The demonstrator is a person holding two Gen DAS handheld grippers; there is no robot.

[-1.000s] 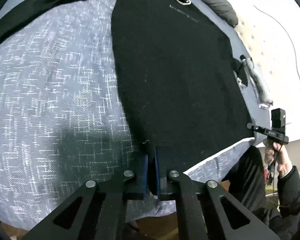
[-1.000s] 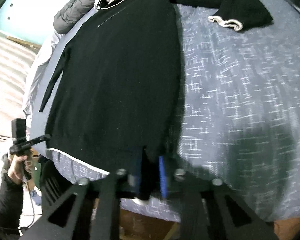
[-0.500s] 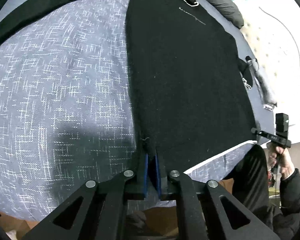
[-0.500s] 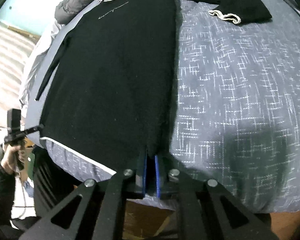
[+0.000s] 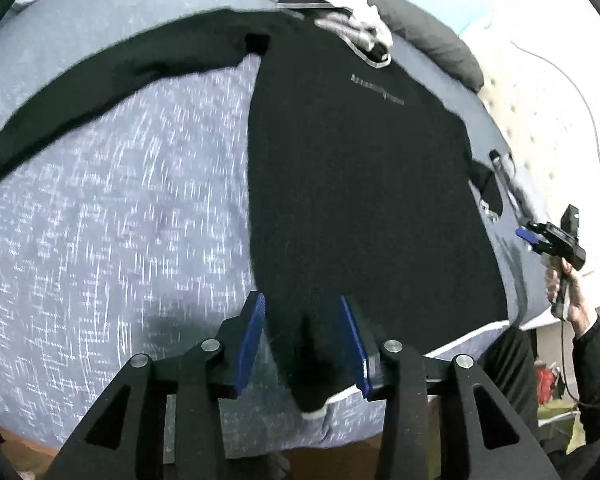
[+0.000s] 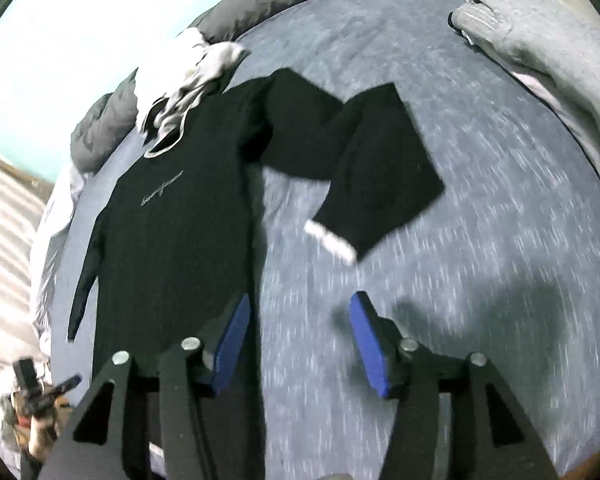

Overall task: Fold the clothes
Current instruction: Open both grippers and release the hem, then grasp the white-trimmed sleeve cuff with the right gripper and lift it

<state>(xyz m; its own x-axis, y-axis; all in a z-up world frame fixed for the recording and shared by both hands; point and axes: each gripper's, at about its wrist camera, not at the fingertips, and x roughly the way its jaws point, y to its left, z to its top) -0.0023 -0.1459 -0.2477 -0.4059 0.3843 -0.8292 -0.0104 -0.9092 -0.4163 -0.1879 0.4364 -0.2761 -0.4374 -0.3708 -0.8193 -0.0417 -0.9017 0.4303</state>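
black long-sleeved sweater (image 5: 360,184) lies flat, front up, on a bed (image 5: 112,216) covered in blue-grey fabric with white flecks. its hem, edged in white, sits at the near edge of the bed, and small pale lettering shows on the chest.

from the left wrist view, the left claw (image 5: 302,340) has its blue pads (image 5: 252,336) spread apart, with the near left corner of the hem lying loose between them, not pinched. one sleeve (image 5: 100,80) stretches out sideways across the bed.

from the right wrist view, the right claw (image 6: 296,344) also stands apart, with nothing held; one finger is over the sweater's side edge, the other over bare bed cover. the other sleeve (image 6: 364,168) is bent back on itself, its white cuff (image 6: 332,242) pointing toward the near edge.

a pile of white and grey clothing (image 6: 180,80) lies at the collar end, a grey garment (image 6: 540,44) well apart at the far corner. both views are motion-blurred.
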